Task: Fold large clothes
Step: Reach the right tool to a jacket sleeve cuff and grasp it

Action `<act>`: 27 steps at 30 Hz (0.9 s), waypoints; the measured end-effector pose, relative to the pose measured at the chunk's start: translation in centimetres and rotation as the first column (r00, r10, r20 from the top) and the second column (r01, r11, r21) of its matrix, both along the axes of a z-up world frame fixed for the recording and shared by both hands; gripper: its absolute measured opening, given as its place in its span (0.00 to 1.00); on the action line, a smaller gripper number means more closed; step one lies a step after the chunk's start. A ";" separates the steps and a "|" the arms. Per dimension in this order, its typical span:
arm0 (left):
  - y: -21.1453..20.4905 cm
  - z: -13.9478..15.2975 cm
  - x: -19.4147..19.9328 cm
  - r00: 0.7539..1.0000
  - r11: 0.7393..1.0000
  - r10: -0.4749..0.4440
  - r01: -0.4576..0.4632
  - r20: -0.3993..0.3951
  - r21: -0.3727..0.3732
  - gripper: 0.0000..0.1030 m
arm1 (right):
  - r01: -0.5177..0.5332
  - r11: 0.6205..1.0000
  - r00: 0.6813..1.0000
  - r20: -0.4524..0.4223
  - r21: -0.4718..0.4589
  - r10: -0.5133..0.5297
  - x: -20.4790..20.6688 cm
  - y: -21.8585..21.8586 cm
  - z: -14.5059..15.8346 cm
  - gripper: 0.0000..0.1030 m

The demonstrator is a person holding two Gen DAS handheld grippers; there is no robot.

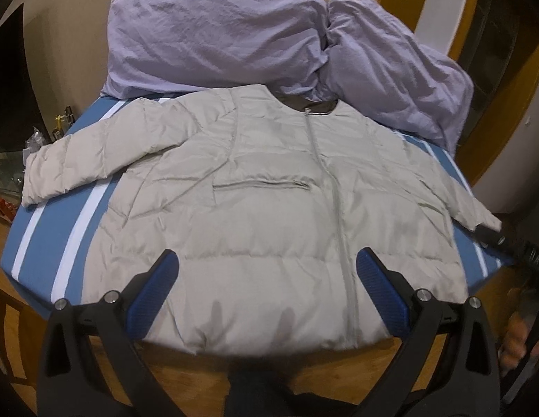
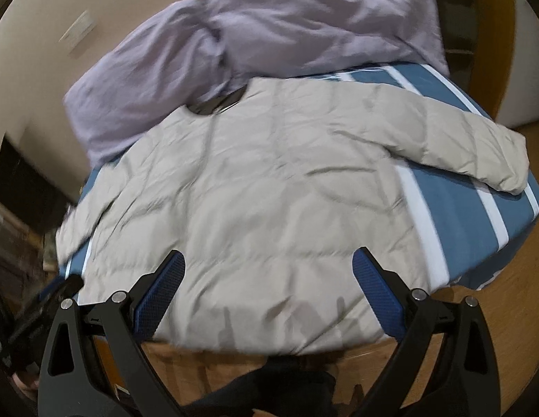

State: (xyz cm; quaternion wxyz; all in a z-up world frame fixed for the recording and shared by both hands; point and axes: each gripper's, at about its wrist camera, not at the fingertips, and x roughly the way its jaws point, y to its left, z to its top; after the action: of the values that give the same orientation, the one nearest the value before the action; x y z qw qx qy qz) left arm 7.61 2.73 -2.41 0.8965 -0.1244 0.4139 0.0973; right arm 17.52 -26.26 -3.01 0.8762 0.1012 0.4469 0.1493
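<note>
A beige puffer jacket [image 1: 269, 187] lies flat, front up and zipped, on a blue bed with white stripes [image 1: 43, 243]; both sleeves are spread out to the sides. It also shows in the right wrist view [image 2: 269, 187]. My left gripper [image 1: 267, 260] is open and empty above the jacket's hem. My right gripper [image 2: 267, 260] is open and empty above the hem too. The left sleeve [image 1: 95, 160] reaches the bed's left edge. The right sleeve [image 2: 478, 153] lies over the bed's right side.
Two lilac pillows [image 1: 214, 34] are piled at the head of the bed behind the collar. Wooden floor [image 1: 321, 371] runs along the bed's near edge. The other gripper's dark finger [image 1: 513, 246] shows at the right edge, near the right cuff.
</note>
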 end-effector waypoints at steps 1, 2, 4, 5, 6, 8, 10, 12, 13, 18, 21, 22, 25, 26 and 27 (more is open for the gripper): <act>0.3 -0.2 0.7 1.000 1.000 0.004 -0.004 -0.006 0.013 0.98 | 0.034 0.999 0.999 -0.004 0.001 -0.034 1.2 -1.0 -0.1 0.96; 0.4 -0.4 1.3 1.000 1.000 0.006 -0.006 -0.010 0.022 0.98 | 0.066 0.998 0.998 -0.007 -0.002 -0.066 2.4 -2.1 -0.3 0.96; 0.8 -1.0 2.8 1.000 0.999 0.013 -0.012 -0.026 0.041 0.98 | 0.125 0.992 0.992 -0.006 -0.008 -0.125 4.6 -4.1 -0.7 0.96; 1.1 -1.2 3.3 0.999 0.999 0.015 -0.014 -0.031 0.044 0.98 | 0.155 0.988 0.988 -0.005 -0.013 -0.155 5.7 -5.2 -0.9 0.96; 1.5 -1.6 4.1 0.999 0.999 0.021 -0.019 -0.039 0.047 0.98 | 0.197 0.980 0.980 -0.001 -0.023 -0.197 7.0 -6.6 -1.1 0.96; 2.0 -2.1 5.1 0.998 0.999 0.030 -0.028 -0.051 0.046 0.98 | 0.265 0.963 0.964 0.007 -0.043 -0.265 9.0 -9.1 -1.6 0.95; 2.4 -2.6 5.9 0.997 0.998 0.042 -0.039 -0.064 0.040 0.98 | 0.332 0.941 0.943 0.011 -0.064 -0.332 10.6 -11.5 -2.1 0.93; 2.9 -3.0 6.5 0.996 0.998 0.050 -0.048 -0.072 0.027 0.98 | 0.400 0.913 0.916 0.007 -0.077 -0.400 12.0 -14.1 -2.7 0.88; 3.1 -3.1 6.6 0.996 0.998 0.052 -0.050 -0.074 0.024 0.98 | 0.441 0.894 0.897 -0.006 -0.083 -0.443 12.7 -15.6 -3.2 0.85; 3.6 -4.0 7.9 0.993 0.998 0.059 -0.058 -0.100 0.010 0.98 | 0.583 0.800 0.807 -0.015 -0.139 -0.590 14.8 -21.3 -4.6 0.78; 4.0 -4.2 8.4 0.993 0.998 0.060 -0.060 -0.106 0.007 0.98 | 0.642 0.746 0.760 0.021 -0.177 -0.649 15.2 -23.6 -4.7 0.77; 4.0 -4.2 8.5 0.992 0.998 0.060 -0.060 -0.108 0.006 0.98 | 0.663 0.725 0.741 0.028 -0.186 -0.671 15.2 -24.4 -4.7 0.77; 4.4 -4.5 9.0 0.991 0.998 0.062 -0.063 -0.116 0.001 0.98 | 0.707 0.678 0.694 0.010 -0.201 -0.720 15.2 -26.5 -5.5 0.77; 4.5 -4.5 9.2 0.991 0.998 0.062 -0.063 -0.117 -0.002 0.98 | 0.717 0.668 0.681 -0.006 -0.199 -0.732 15.2 -26.9 -6.0 0.76; 4.5 -4.6 9.2 0.991 0.998 0.061 -0.062 -0.119 -0.002 0.98 | 0.728 0.657 0.665 -0.034 -0.194 -0.746 15.1 -27.7 -6.6 0.73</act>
State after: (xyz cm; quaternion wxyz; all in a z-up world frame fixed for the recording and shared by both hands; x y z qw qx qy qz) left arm 16.83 7.24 -6.98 0.8666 -0.1338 0.4627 0.1309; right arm 32.60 -53.93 -9.59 0.8404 0.2097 0.4255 -0.2622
